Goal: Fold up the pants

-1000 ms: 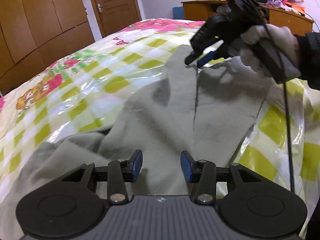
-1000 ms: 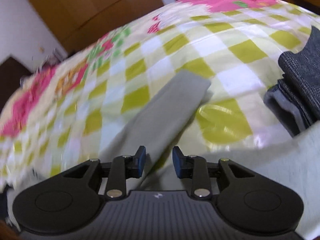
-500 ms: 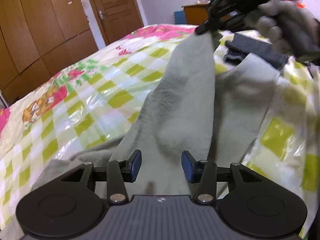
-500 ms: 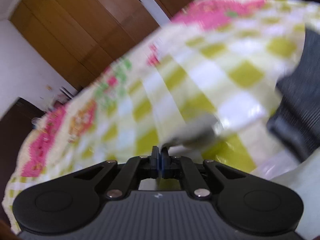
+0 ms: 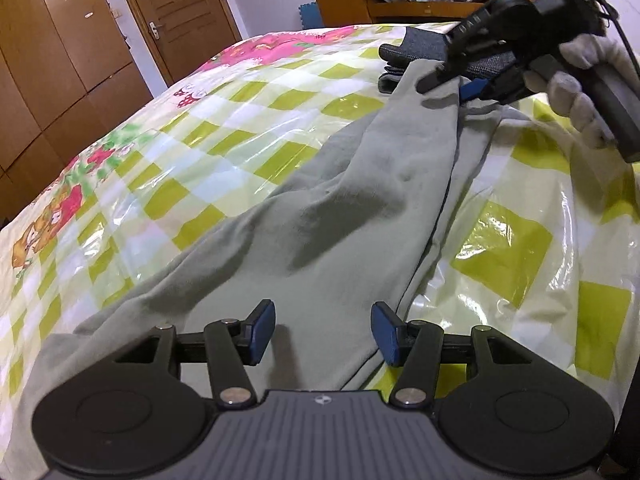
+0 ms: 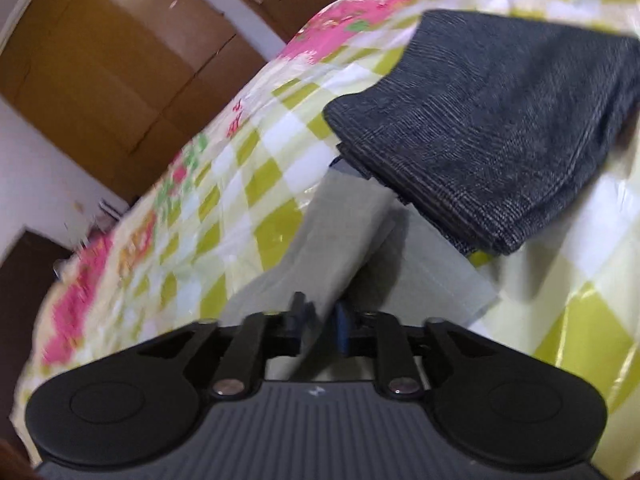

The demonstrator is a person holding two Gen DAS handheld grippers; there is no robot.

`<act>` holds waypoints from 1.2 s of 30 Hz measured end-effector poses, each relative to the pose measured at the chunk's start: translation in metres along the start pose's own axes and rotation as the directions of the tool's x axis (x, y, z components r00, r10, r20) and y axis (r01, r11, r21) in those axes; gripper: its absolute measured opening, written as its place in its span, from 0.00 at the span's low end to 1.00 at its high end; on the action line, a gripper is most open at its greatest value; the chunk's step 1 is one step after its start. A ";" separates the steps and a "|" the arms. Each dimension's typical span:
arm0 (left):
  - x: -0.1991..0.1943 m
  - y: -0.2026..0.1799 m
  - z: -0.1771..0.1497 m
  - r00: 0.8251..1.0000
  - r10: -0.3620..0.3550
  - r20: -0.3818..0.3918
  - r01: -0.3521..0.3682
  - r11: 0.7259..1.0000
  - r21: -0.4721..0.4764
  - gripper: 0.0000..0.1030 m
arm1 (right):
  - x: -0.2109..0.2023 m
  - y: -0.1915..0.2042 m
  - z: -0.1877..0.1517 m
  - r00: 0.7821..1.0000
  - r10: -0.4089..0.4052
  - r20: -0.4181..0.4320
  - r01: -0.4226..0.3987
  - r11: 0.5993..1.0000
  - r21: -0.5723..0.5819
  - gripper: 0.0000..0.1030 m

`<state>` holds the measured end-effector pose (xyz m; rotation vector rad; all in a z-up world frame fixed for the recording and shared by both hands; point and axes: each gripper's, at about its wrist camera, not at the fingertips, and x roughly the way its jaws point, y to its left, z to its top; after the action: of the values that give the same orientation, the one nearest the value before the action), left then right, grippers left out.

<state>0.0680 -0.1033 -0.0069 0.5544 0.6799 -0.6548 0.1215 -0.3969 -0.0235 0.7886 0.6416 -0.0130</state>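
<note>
Across the bed point(image 5: 248, 120), covered in a glossy green-and-white checked sheet, the grey pants point(image 5: 344, 216) lay lengthwise, one leg now folded over the other so that the two ran nearly parallel toward a stack of dark folded garments point(image 6: 500, 120) near the far edge. One second earlier the legs had lain side by side and the right gripper had hung apart above the upper cuff; half a second earlier it had pinched and lifted that cuff. At this moment the right gripper point(image 6: 320, 320) had carried the cuff across and down just beside the dark stack, its fingers parted by only a narrow gap with grey cloth between them, so release appeared to be beginning. The left gripper point(image 5: 323, 330) hovered over the seat of the pants, fingers wide apart and holding nothing. Judged from this layout, the lengthwise fold was essentially complete; crosswise folds remained.
</note>
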 end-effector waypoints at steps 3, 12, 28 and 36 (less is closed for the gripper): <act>0.002 -0.002 0.004 1.000 0.002 0.000 -0.002 1.000 0.005 0.63 | 0.007 -0.002 0.008 1.000 0.024 0.008 -0.025 0.999 0.041 0.33; -0.010 0.007 0.019 0.997 0.014 0.070 -0.011 0.999 -0.042 0.63 | 0.023 0.053 0.046 0.998 -0.045 -0.044 0.041 0.996 -0.084 0.04; -0.035 0.039 0.061 0.936 0.281 0.213 -0.261 0.958 -0.118 0.25 | -0.006 0.159 0.094 0.966 0.252 0.065 -0.232 0.947 -0.222 0.04; 0.021 -0.018 0.016 0.987 0.161 0.026 -0.162 0.985 0.060 0.25 | 0.001 0.018 0.027 0.999 0.017 -0.041 -0.018 1.000 -0.023 0.04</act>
<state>0.0745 -0.1333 -0.0161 0.6519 0.5897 -0.5300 0.1410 -0.4017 0.0013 0.7734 0.6727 0.0267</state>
